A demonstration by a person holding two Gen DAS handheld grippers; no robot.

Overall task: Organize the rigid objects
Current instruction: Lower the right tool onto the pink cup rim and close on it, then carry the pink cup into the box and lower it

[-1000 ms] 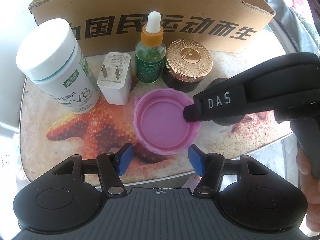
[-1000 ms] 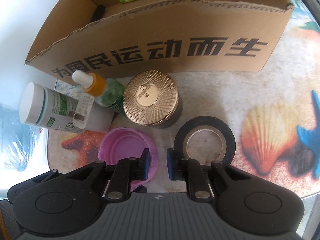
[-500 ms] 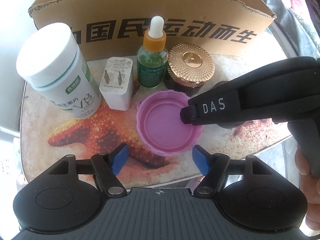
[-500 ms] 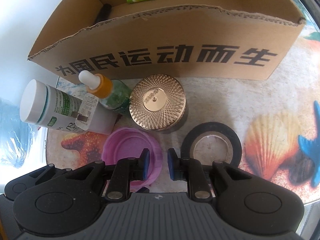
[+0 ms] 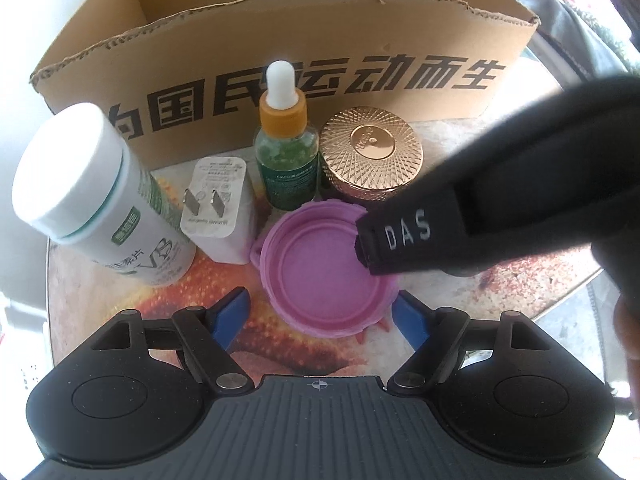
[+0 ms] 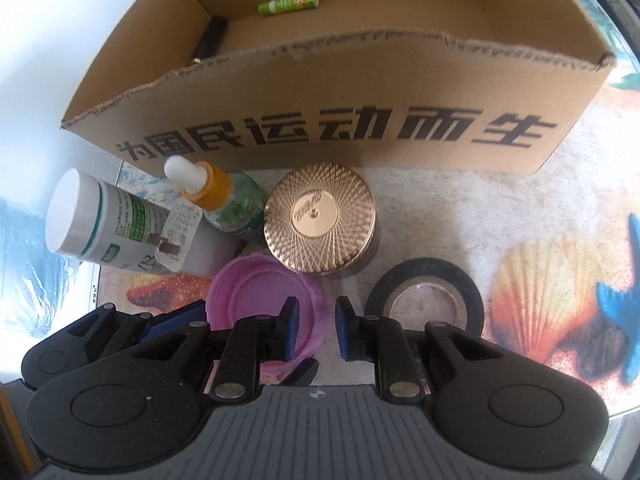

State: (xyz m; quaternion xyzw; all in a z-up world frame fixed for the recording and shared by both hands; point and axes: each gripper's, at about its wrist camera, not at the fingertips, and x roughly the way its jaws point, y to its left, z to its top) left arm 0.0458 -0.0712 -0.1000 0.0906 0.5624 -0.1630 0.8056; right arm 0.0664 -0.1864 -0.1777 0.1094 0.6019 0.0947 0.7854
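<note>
A pink plastic lid (image 5: 328,268) lies upside down on the table and also shows in the right wrist view (image 6: 260,304). My right gripper (image 6: 316,332) is shut on the lid's right rim, one finger inside and one outside; its black finger (image 5: 408,236) reaches in from the right. My left gripper (image 5: 320,316) is open and empty, its blue pads either side of the lid's near edge. Behind stand a white pill bottle (image 5: 92,196), a white charger plug (image 5: 216,212), a green dropper bottle (image 5: 286,152) and a gold-lidded jar (image 5: 372,152).
An open cardboard box (image 6: 320,128) stands behind the row and holds a green tube (image 6: 288,3) and a dark object (image 6: 210,40). A black tape roll (image 6: 424,300) lies right of the lid. The table edge runs just in front of the lid.
The right gripper has lifted and tilted the pink lid slightly toward the box. The left gripper's pads have opened wider. Both cameras sit higher over the scene.
</note>
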